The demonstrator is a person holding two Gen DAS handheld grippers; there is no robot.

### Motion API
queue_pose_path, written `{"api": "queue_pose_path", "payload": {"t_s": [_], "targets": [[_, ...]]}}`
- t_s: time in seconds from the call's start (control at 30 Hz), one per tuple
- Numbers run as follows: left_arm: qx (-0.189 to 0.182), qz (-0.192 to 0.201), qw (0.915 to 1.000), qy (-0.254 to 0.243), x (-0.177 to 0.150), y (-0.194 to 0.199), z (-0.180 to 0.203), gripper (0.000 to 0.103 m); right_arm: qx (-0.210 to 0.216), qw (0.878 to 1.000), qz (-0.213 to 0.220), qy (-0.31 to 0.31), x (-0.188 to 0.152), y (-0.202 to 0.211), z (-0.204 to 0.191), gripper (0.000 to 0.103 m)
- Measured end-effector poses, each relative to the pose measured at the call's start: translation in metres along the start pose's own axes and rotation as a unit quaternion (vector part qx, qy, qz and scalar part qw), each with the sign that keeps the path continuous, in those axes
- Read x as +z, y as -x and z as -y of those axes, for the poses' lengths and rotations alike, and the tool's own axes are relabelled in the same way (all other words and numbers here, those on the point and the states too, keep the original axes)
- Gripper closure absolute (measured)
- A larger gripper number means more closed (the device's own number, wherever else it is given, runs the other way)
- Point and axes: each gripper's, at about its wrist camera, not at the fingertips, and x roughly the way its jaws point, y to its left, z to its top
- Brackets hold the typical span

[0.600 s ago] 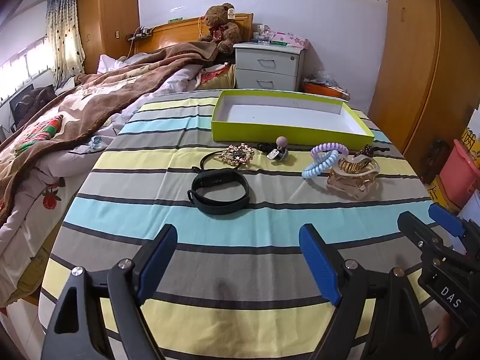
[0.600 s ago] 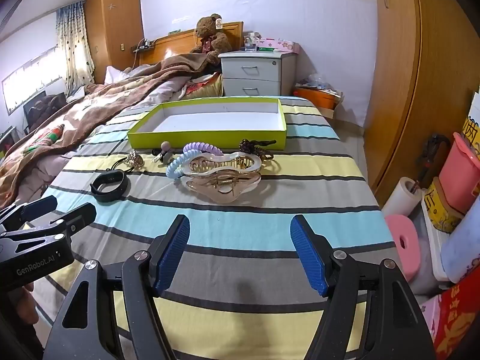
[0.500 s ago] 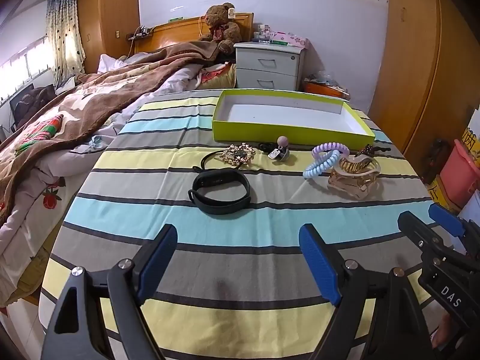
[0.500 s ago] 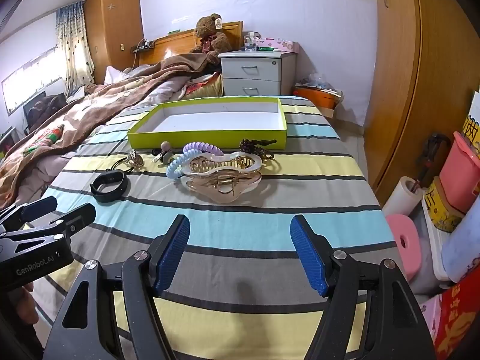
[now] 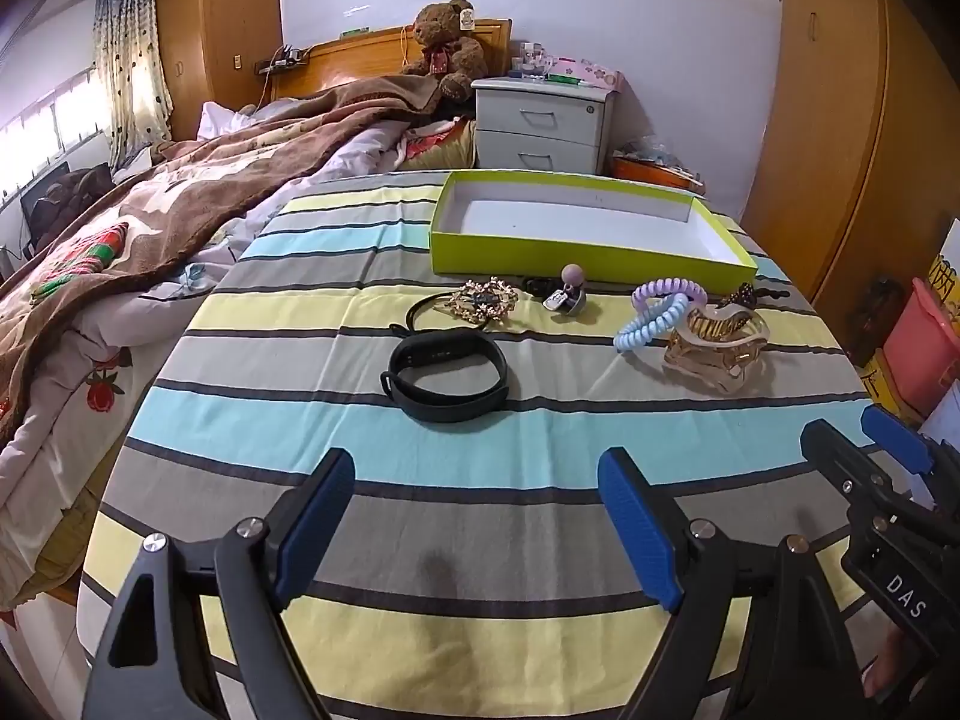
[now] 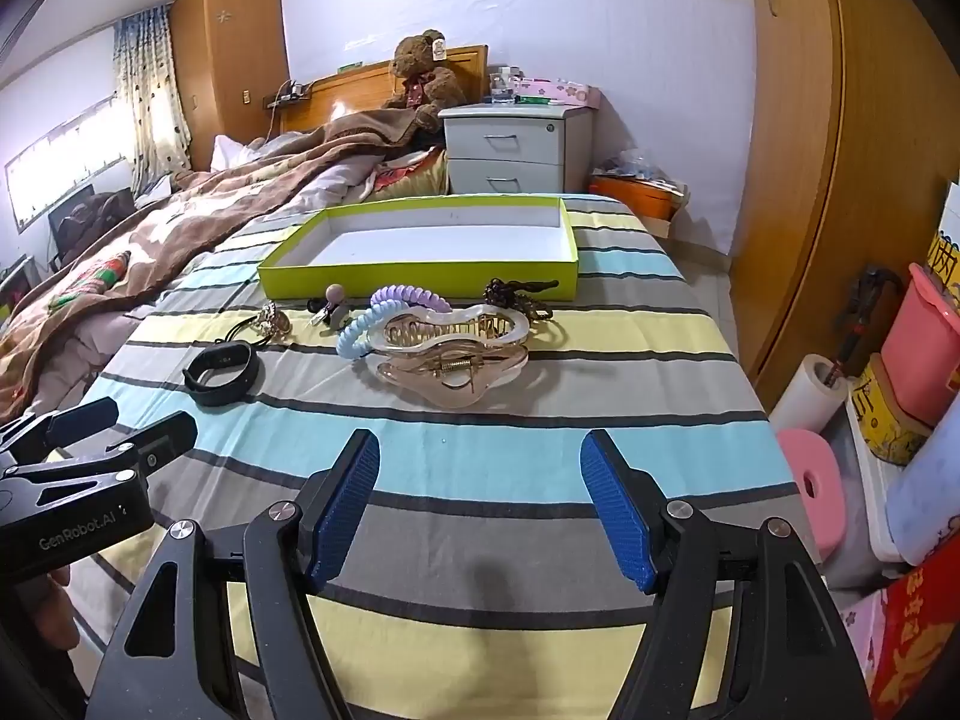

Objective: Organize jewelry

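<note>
On a striped tablecloth lie a black wristband (image 5: pixel 445 381) (image 6: pixel 221 372), a gold brooch (image 5: pixel 483 300) (image 6: pixel 272 320), a small figurine charm (image 5: pixel 569 296) (image 6: pixel 333 304), purple and blue coil hair ties (image 5: pixel 660 311) (image 6: pixel 384 315), a large translucent hair claw (image 5: pixel 717 343) (image 6: pixel 453 351) and a dark beaded piece (image 6: pixel 519 294). Behind them stands an empty lime-green tray (image 5: pixel 591 261) (image 6: pixel 420 281). My left gripper (image 5: pixel 477 528) is open, short of the wristband. My right gripper (image 6: pixel 480 501) is open, short of the hair claw. Both hold nothing.
The table's near edge is just under both grippers. A bed with a brown blanket (image 5: pixel 150 228) lies to the left. A white nightstand (image 5: pixel 540 126) stands behind the table. A wardrobe (image 6: pixel 798 150) and pink bins (image 6: pixel 918 336) are on the right.
</note>
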Motion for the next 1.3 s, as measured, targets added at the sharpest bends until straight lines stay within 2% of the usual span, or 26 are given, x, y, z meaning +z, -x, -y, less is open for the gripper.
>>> {"api": "queue_pose_path", "payload": {"t_s": [1.3], "targets": [[0.008,0.000,1.0000,0.002,-0.0020,0.0035,-0.0020,0.018,0.000,1.000,0.001,-0.001,-0.0001,0.0014,-0.0003,0.033]]}}
